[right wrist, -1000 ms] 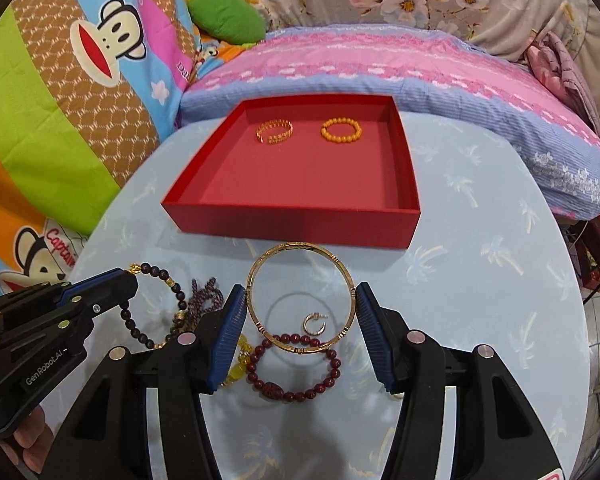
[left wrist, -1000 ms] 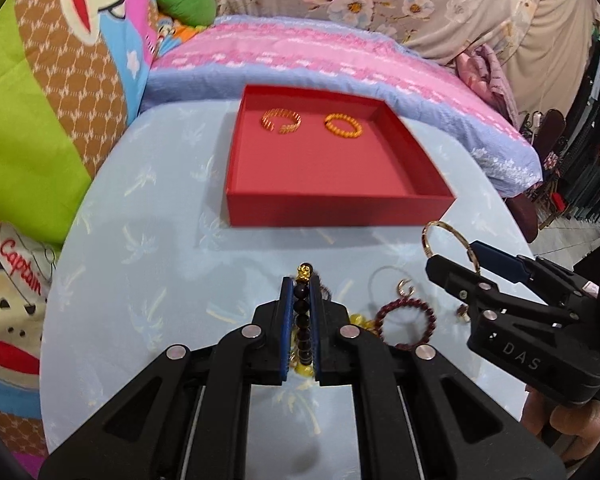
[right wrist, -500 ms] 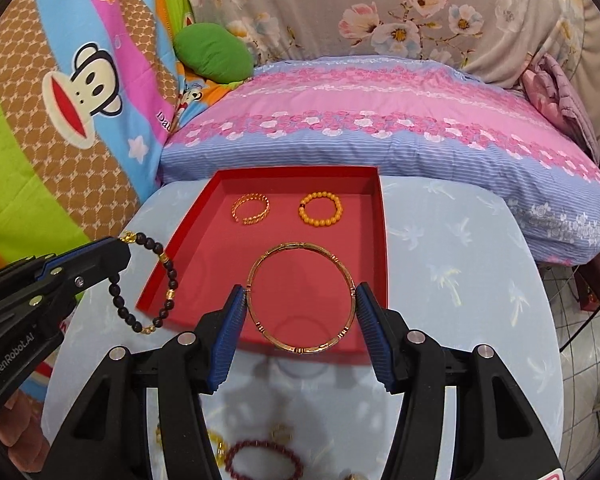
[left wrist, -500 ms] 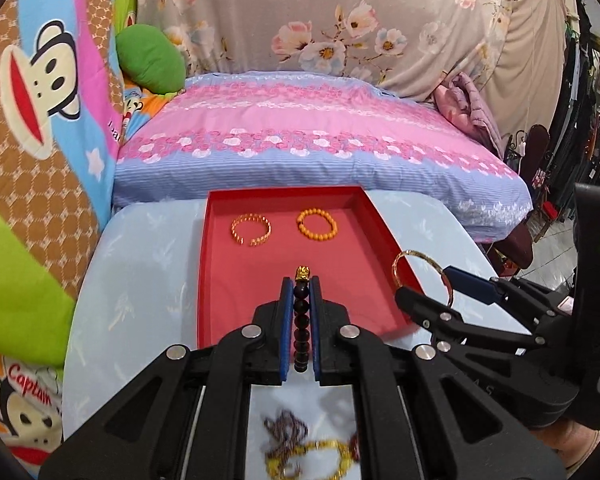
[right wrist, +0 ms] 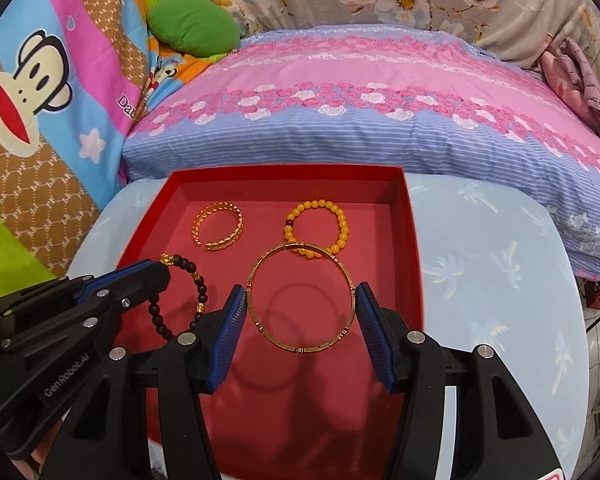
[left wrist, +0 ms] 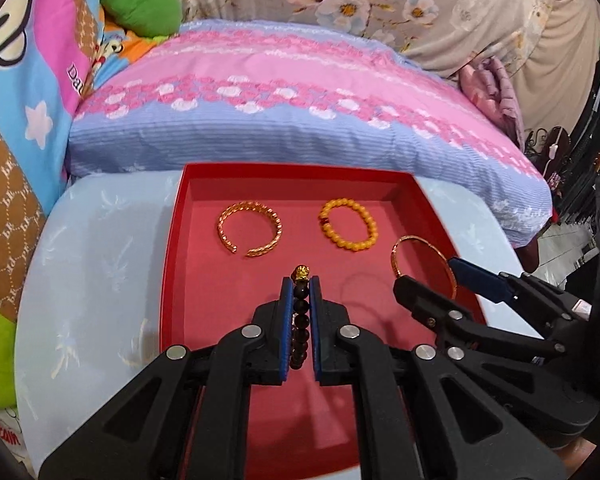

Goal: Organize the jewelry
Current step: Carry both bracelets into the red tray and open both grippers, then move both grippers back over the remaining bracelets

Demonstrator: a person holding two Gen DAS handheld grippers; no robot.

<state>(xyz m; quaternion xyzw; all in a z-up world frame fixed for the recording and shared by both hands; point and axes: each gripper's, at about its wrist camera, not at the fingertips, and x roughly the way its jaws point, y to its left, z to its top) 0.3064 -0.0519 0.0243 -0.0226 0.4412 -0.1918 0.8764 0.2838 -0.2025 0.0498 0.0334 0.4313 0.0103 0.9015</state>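
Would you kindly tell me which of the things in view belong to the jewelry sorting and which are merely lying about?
Belongs to the job:
- red tray
- dark bead bracelet, held by left gripper
- gold bangle, held by right gripper
- gold cuff and yellow bead bracelet, already in the tray

Just lying about:
- green cushion
- striped pillow

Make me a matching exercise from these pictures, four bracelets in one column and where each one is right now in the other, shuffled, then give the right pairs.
Things
1. dark bead bracelet
2. thin gold bangle
3. yellow bead bracelet
4. open gold cuff

Places
A. lying in the red tray, far right
B. gripped in the left claw
C. lying in the red tray, far left
D. held between the right claw pads

Pairs: 1-B, 2-D, 3-A, 4-C
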